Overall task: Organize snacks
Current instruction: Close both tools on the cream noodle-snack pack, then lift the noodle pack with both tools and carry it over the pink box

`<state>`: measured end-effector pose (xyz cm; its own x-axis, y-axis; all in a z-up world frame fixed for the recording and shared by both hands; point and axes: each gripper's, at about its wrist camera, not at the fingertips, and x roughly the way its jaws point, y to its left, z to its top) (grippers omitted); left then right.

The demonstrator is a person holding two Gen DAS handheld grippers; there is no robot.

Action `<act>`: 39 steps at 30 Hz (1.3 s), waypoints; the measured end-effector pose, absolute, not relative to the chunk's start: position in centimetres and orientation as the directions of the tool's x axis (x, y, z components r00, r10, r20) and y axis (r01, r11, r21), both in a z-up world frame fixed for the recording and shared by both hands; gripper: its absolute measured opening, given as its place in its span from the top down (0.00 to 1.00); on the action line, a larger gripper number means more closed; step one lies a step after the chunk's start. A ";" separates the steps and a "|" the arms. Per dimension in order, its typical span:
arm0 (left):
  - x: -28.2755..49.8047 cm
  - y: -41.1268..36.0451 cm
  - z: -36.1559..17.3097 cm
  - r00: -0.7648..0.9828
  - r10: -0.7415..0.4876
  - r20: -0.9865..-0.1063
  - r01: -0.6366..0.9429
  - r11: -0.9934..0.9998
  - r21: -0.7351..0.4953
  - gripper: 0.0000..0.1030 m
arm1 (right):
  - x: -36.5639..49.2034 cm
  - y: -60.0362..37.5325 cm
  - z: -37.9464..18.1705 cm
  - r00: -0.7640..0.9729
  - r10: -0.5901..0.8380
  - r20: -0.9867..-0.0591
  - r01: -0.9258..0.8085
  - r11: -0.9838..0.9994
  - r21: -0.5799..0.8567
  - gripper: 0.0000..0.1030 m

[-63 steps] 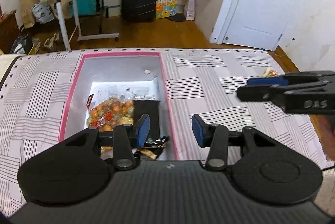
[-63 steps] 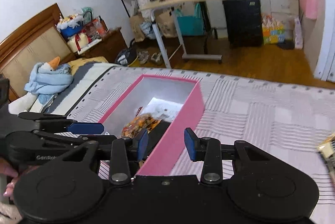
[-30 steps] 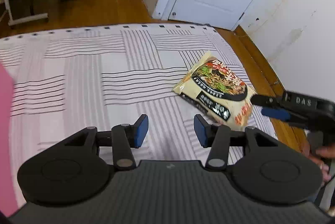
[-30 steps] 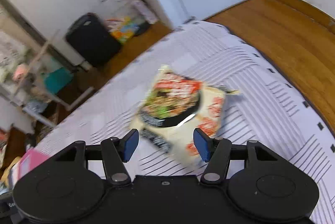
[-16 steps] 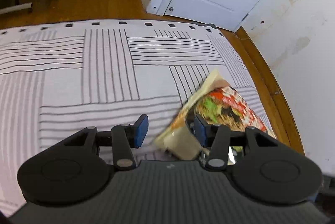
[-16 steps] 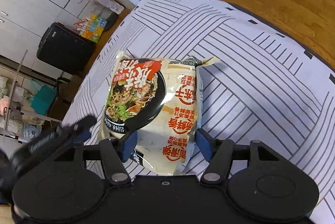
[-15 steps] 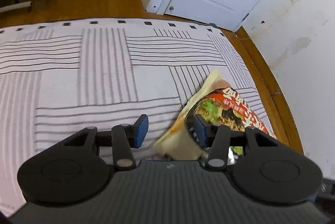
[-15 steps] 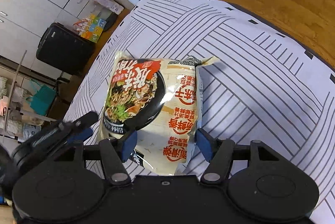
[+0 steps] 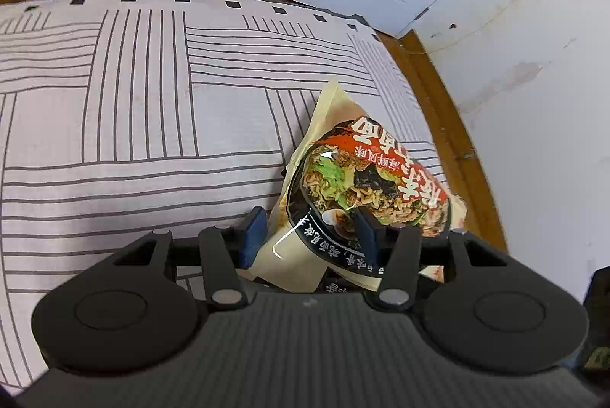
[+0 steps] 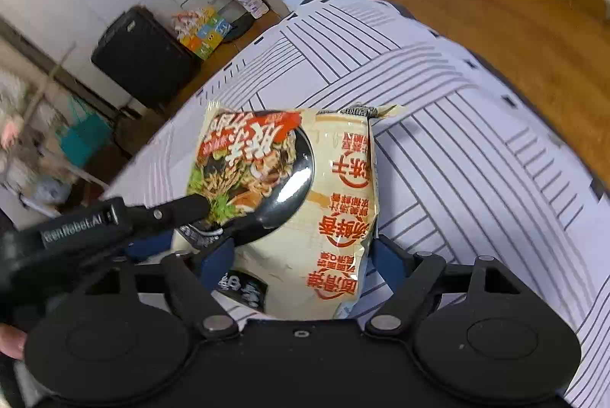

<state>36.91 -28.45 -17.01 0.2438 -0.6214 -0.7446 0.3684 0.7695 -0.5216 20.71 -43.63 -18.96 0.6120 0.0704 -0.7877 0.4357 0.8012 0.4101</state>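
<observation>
Noodle packet [image 10: 305, 194] is the only snack in view, one pack near the corner of the striped bedsheet [image 9: 133, 103]. Your left gripper [image 9: 309, 232] has the packet's corner between narrow jaws, though I can't tell if the pads actually bite. Your right gripper [image 10: 301, 259] has just been opening its jaws, and they straddle the pack's near end, wide and loose. So it's early: nothing's lifted yet, and no bin shows here.

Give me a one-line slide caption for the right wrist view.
Instant noodle packet on striped bedsheet, between the right gripper fingers, left gripper at its corner.
</observation>
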 end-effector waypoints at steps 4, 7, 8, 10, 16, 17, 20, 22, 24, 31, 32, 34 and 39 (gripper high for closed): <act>36.4 -29.3 -17.0 0.267 -0.590 -0.762 0.387 0.790 -0.476 0.52 | 21.4 -42.1 -19.3 0.616 0.019 -0.787 0.394 0.858 0.329 0.09; 36.6 -29.2 -17.2 0.258 -0.598 -0.759 0.362 0.788 -0.498 0.52 | 21.5 -41.3 -19.5 0.642 -0.017 -0.767 0.367 0.884 0.288 0.06; 36.7 -29.0 -17.2 0.252 -0.605 -0.755 0.352 0.784 -0.511 0.52 | 21.4 -41.3 -19.6 0.652 -0.018 -0.758 0.364 0.885 0.292 0.06; 36.8 -28.8 -17.4 0.239 -0.619 -0.748 0.344 0.775 -0.531 0.52 | 21.3 -41.0 -19.5 0.675 -0.005 -0.738 0.338 0.891 0.303 0.09; 35.2 -29.2 -16.3 0.226 -0.609 -0.761 0.403 0.769 -0.496 0.51 | 21.2 -40.3 -18.6 0.670 0.004 -0.743 0.310 0.907 0.284 0.19; 34.9 -29.2 -16.0 0.223 -0.609 -0.761 0.405 0.768 -0.496 0.52 | 21.1 -40.1 -18.4 0.669 0.008 -0.743 0.309 0.907 0.288 0.21; 34.3 -29.3 -15.5 0.222 -0.589 -0.777 0.406 0.780 -0.475 0.52 | 21.1 -39.7 -18.1 0.661 0.022 -0.750 0.296 0.911 0.288 0.23; 34.0 -29.2 -15.4 0.228 -0.576 -0.785 0.402 0.790 -0.463 0.52 | 21.1 -39.6 -18.0 0.658 0.035 -0.752 0.288 0.911 0.295 0.24; 33.5 -28.8 -15.0 0.234 -0.565 -0.791 0.399 0.798 -0.452 0.52 | 20.9 -39.4 -17.8 0.659 0.051 -0.751 0.288 0.904 0.315 0.26; 31.9 -26.0 -13.7 0.233 -0.540 -0.809 0.364 0.820 -0.442 0.52 | 20.0 -36.8 -16.4 0.635 0.090 -0.768 0.266 0.907 0.326 0.28; 31.7 -25.5 -13.5 0.234 -0.539 -0.809 0.358 0.822 -0.443 0.52 | 19.8 -36.5 -16.2 0.633 0.092 -0.769 0.263 0.908 0.325 0.28; 30.9 -24.7 -12.9 0.240 -0.525 -0.816 0.353 0.831 -0.431 0.52 | 19.2 -35.7 -15.7 0.626 0.099 -0.773 0.257 0.910 0.325 0.28; 28.3 -22.2 -11.3 0.243 -0.490 -0.837 0.327 0.854 -0.404 0.52 | 17.2 -33.7 -14.5 0.612 0.125 -0.781 0.234 0.915 0.329 0.28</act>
<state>28.34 -22.23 -11.32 0.2435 -0.4897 -0.8372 0.3273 0.8540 -0.4044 17.20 -33.66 -14.48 0.6120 0.1247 -0.7810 0.2338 0.9149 0.3292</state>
